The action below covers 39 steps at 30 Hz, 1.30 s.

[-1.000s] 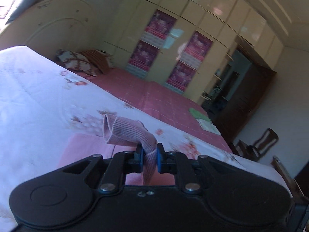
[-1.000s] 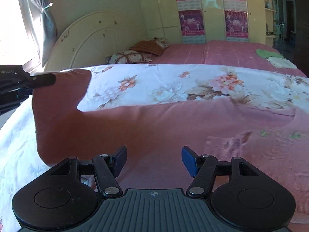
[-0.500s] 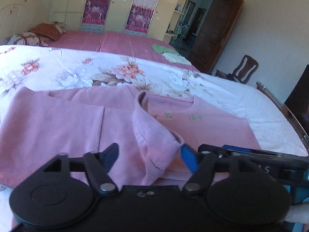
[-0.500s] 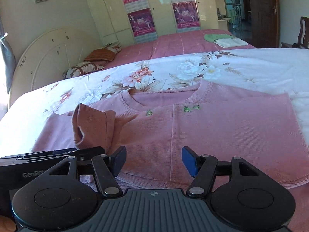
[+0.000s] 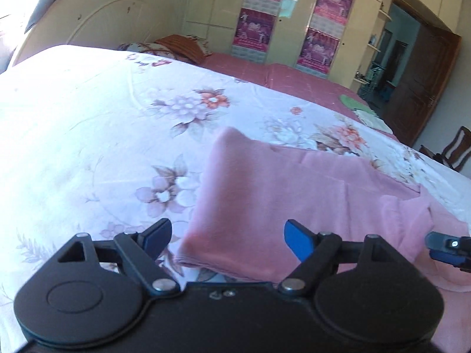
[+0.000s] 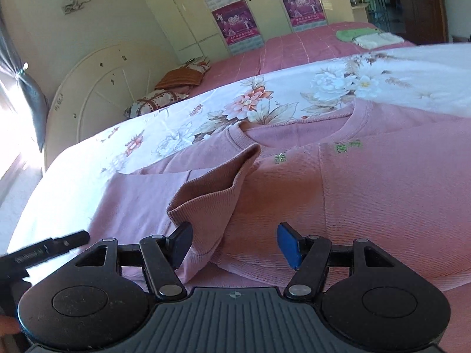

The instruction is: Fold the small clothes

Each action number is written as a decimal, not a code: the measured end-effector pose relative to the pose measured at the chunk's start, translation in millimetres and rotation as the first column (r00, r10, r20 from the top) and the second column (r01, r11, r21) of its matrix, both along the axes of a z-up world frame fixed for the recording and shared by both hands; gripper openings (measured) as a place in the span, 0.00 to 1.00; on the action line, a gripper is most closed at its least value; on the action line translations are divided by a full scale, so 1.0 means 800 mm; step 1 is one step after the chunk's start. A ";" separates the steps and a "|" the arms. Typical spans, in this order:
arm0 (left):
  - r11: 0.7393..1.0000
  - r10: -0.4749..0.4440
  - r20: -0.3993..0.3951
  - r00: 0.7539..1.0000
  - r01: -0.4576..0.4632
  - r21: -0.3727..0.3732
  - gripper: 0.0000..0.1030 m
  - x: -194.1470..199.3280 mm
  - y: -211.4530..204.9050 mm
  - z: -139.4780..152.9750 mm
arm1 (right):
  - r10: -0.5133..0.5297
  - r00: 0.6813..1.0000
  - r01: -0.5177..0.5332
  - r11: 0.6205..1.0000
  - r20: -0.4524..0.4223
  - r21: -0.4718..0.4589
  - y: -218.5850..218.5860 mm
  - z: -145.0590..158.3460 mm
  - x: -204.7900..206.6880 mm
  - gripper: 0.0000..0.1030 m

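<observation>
The pink ribbed-knit sweater point(image 6: 368, 194) lies flat on the white floral bedsheet point(image 5: 88, 135), one sleeve folded across its chest. The left gripper point(image 5: 226, 239) tilts downward, its jaws just sprung apart and released over the sweater's edge. The right gripper point(image 6: 234, 242), angled downward, stands spread and empty, the sleeve cuff point(image 6: 203, 203) at its eleven o'clock.

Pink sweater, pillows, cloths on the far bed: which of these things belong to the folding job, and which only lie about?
Part of the job:
- pink sweater
- its folded-over sleeve
- left gripper, open
- right gripper, open

Only lying about:
- pillows
- green cloth
- white cloth
- chair
</observation>
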<state>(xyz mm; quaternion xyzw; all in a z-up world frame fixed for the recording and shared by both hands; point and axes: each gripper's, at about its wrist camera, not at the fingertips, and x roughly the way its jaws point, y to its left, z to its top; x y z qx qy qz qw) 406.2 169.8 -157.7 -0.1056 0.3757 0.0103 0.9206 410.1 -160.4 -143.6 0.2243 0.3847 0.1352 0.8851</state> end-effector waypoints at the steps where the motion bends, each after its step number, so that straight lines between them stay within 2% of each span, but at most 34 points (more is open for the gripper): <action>1: 1.000 0.016 -0.004 1.000 -0.016 -0.012 0.80 0.000 0.008 -0.004 | -0.001 1.000 0.001 1.000 0.006 -0.003 -0.001 0.003 -0.002 0.61; 6: 0.999 0.033 -0.026 0.999 -0.034 -0.038 0.80 0.000 0.019 -0.016 | 0.040 0.999 -0.039 0.999 -0.016 0.025 0.010 0.004 0.005 0.61; 11: 0.999 0.009 -0.030 1.000 -0.010 -0.038 0.80 0.007 0.010 -0.023 | 0.017 1.000 -0.017 0.997 -0.004 -0.070 0.031 -0.005 0.016 0.60; 12: 0.999 0.012 -0.033 0.999 -0.013 -0.041 0.80 0.008 0.009 -0.024 | 0.006 1.000 -0.007 0.996 -0.006 -0.091 0.034 -0.008 0.020 0.31; 13: 0.999 0.018 -0.033 0.999 -0.019 -0.044 0.80 0.010 0.009 -0.025 | -0.006 1.000 0.005 0.996 -0.013 -0.089 0.034 -0.010 0.025 0.08; 15: 0.999 0.022 -0.033 0.999 -0.023 -0.046 0.80 0.013 0.008 -0.026 | -0.019 1.000 0.018 0.995 -0.008 -0.100 0.035 -0.011 0.032 0.07; 17: 0.999 0.017 -0.035 0.999 -0.019 -0.040 0.81 0.016 0.005 -0.026 | 0.015 1.000 -0.012 0.987 0.021 -0.158 0.042 -0.005 0.035 0.06; 21: 0.999 0.014 -0.021 1.000 -0.014 -0.031 0.84 0.019 -0.002 -0.022 | 0.048 0.982 0.001 0.966 0.181 -0.260 0.033 0.043 0.019 0.06; 23: 0.999 0.011 -0.023 1.000 -0.012 -0.042 0.85 0.021 -0.006 -0.022 | 0.046 0.972 0.029 0.950 0.232 -0.310 0.017 0.063 0.011 0.06; 26: 0.999 -0.011 -0.036 0.999 0.010 -0.053 0.85 0.026 -0.018 -0.025 | 0.012 0.967 0.080 0.935 0.254 -0.347 -0.018 0.074 0.004 0.06; 28: 0.998 -0.031 -0.051 0.998 0.029 -0.052 0.85 0.030 -0.029 -0.031 | -0.016 0.972 0.104 0.925 0.234 -0.367 -0.041 0.067 0.001 0.06; 31: 0.999 -0.044 -0.053 0.998 0.043 -0.010 0.75 0.032 -0.044 -0.039 | -0.075 0.984 0.131 0.921 0.163 -0.366 -0.071 0.037 -0.001 0.06; 32: 0.999 -0.050 -0.040 0.998 0.051 0.015 0.66 0.031 -0.048 -0.040 | -0.089 0.985 0.140 0.916 0.150 -0.375 -0.077 0.028 -0.003 0.06; 34: 0.998 -0.043 -0.026 0.999 0.044 0.038 0.42 0.029 -0.048 -0.042 | -0.114 0.986 0.154 0.908 0.123 -0.391 -0.087 0.011 -0.005 0.06; 36: 0.999 -0.039 -0.019 0.999 0.039 0.034 0.28 0.029 -0.043 -0.043 | -0.139 0.987 0.157 0.917 0.076 -0.367 -0.096 -0.005 -0.005 0.06; 38: 0.998 -0.055 -0.013 0.998 0.055 0.038 0.24 0.028 -0.042 -0.043 | -0.133 0.991 0.134 0.927 0.029 -0.350 -0.097 -0.018 -0.004 0.06; 39: 0.997 -0.061 -0.012 0.998 0.062 0.043 0.24 0.028 -0.042 -0.043 | -0.142 0.989 0.143 0.919 0.031 -0.368 -0.096 -0.021 -0.005 0.06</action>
